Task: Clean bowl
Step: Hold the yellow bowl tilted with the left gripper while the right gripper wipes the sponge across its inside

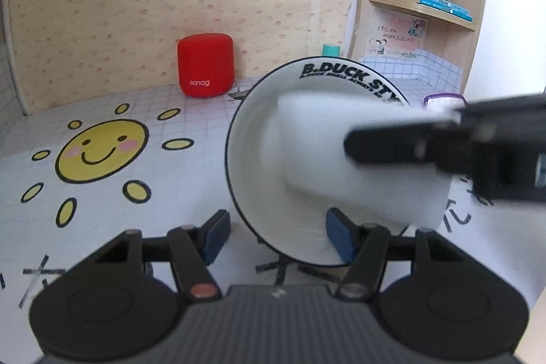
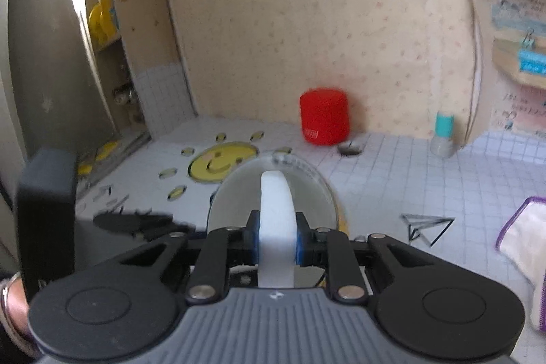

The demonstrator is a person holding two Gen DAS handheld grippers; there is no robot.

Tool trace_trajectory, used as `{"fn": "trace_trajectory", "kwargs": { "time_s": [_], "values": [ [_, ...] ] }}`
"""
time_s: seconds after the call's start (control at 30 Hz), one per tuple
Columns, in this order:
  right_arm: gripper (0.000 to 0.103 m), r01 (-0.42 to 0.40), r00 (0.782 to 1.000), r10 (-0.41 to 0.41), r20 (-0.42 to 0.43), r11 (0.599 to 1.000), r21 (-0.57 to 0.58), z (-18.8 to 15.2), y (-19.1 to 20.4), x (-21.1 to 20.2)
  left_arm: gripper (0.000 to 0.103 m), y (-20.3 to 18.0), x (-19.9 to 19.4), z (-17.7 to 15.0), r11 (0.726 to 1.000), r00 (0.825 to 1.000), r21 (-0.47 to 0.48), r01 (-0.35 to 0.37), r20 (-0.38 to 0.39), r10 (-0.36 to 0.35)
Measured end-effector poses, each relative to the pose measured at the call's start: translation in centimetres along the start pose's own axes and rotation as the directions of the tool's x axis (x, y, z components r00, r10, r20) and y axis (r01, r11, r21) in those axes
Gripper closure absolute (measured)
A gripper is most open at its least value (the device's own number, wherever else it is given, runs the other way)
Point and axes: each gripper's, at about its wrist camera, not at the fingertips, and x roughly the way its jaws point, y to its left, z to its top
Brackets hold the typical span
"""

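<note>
A white bowl [image 1: 259, 152] with a black rim and "B.DUCK" lettering stands tilted on its edge above the table. My left gripper [image 1: 278, 236] has one blue pad inside the bowl and one outside it, with a wide gap on the left side, so the hold is unclear. My right gripper [image 2: 275, 243] is shut on a white sponge [image 2: 275, 193] and presses it into the bowl [image 2: 307, 193]. In the left wrist view the sponge [image 1: 327, 142] and the right gripper's black fingers [image 1: 392, 142] are blurred inside the bowl.
A red speaker [image 1: 205, 65] stands by the back wall, with a teal-capped bottle [image 2: 443, 133] to its right. A purple-edged cloth [image 2: 525, 244] lies at the right. A sun drawing [image 1: 102, 152] marks the tablecloth. Shelves stand on both sides.
</note>
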Motion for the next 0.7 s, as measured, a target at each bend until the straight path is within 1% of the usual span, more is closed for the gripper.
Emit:
{"fn": "trace_trajectory", "kwargs": {
  "time_s": [0.13,0.23,0.33,0.43,0.6,0.7],
  "values": [
    [0.085,0.037,0.999,-0.037,-0.01,0.999,-0.019,-0.4,0.0,-0.2,0.043,-0.1,-0.1,-0.2,1.0,1.0,-0.003,0.005,0.004,-0.005],
    [0.085,0.002,0.999,-0.002,-0.032,1.0,0.016,-0.8,-0.4,0.4,0.043,-0.2,-0.1,-0.2,1.0,1.0,0.004,0.007,0.003,-0.007],
    [0.085,-0.012,0.999,0.013,-0.044,1.0,0.013,-0.8,-0.2,0.7,0.042,0.0,0.0,-0.1,1.0,1.0,0.017,0.008,-0.002,-0.007],
    [0.085,-0.004,0.999,0.004,-0.046,1.0,-0.003,-0.7,0.2,0.7,0.042,0.4,0.4,0.1,0.999,1.0,0.027,-0.017,-0.001,0.017],
    [0.085,0.013,0.998,-0.015,-0.054,0.999,-0.038,-0.7,0.7,0.5,0.042,1.2,0.6,0.1,1.0,1.0,0.014,0.009,0.004,-0.009],
    [0.085,0.033,0.998,-0.035,-0.052,0.998,-0.047,-0.6,0.9,0.3,0.044,1.2,0.4,-0.1,1.0,1.0,0.009,0.009,0.013,-0.009]
  ]
}}
